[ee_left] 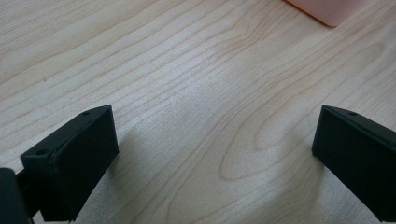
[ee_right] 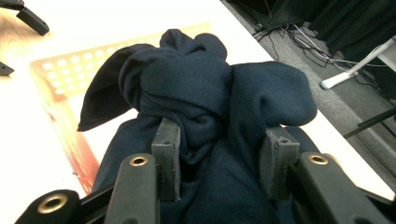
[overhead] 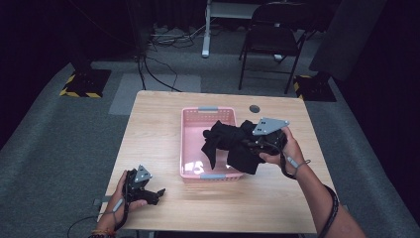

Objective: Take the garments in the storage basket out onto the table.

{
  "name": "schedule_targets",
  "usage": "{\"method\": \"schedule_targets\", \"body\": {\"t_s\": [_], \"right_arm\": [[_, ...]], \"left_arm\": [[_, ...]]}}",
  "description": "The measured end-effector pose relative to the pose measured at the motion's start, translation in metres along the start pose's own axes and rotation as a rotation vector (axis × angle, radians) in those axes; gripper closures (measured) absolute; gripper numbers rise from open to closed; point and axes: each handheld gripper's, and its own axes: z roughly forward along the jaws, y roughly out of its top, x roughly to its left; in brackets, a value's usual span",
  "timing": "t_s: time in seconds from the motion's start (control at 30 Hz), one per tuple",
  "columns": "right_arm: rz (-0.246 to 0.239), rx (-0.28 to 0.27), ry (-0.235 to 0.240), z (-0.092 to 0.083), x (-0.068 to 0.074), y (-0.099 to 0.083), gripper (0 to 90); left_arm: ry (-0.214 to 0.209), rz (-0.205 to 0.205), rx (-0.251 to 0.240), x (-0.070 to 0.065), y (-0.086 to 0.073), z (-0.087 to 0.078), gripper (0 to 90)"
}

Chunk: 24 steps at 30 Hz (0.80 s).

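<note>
Dark carpet and black drapes surround the pale wooden table [overhead: 163, 124]. My right gripper [overhead: 254, 145] is clamped on a bunched dark garment [ee_right: 205, 93], held above the right wall of the pink basket [overhead: 190, 144], so the basket's floor lies just to the gripper's left. My left gripper [overhead: 157, 194], jaws wide apart, rests well off at the near left corner.
</note>
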Motion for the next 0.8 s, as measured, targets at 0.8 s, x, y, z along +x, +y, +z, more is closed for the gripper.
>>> {"method": "schedule_targets", "body": {"t_s": [0.8], "right_arm": [[0.092, -0.044, -0.067, -0.045, -0.026, -0.041, 63.6]], "left_arm": [[0.0, 0.0, 0.0, 0.0, 0.0, 0.0, 0.0]]}}
